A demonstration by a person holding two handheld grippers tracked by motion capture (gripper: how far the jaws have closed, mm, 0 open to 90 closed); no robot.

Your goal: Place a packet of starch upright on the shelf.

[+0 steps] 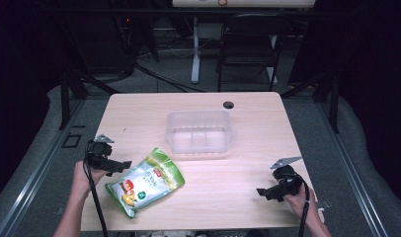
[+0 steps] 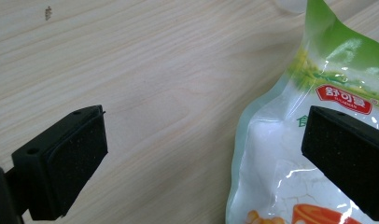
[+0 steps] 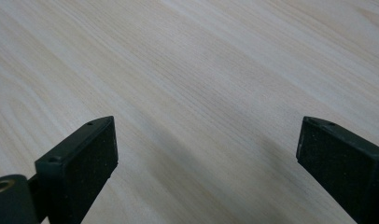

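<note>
A light wooden surface (image 1: pixel 248 197) is seen from the high view, with a clear plastic container (image 1: pixel 199 131) standing near its middle, toward the far side. A green and white snack bag (image 1: pixel 145 180) lies flat on the near left part of the surface, well apart from the container's near edge. The left claw (image 1: pixel 120 166) is held by the left hand (image 1: pixel 86 177) just beside the bag's left edge, its jaws pointing toward the bag. In the left gripper view the left claw (image 2: pixel 204 154) is spread wide: one jaw is seen over bare wood and the other over the bag (image 2: pixel 313 140), whose red label and printed food picture are visible; whether that jaw touches the bag cannot be told. The right claw (image 1: pixel 267 192) is held by the right hand (image 1: pixel 303 200) at the near right of the surface, well apart from the bag and the container. In the right gripper view the right claw (image 3: pixel 206 154) is likewise spread wide, with bare wood grain between its jaws.
</note>
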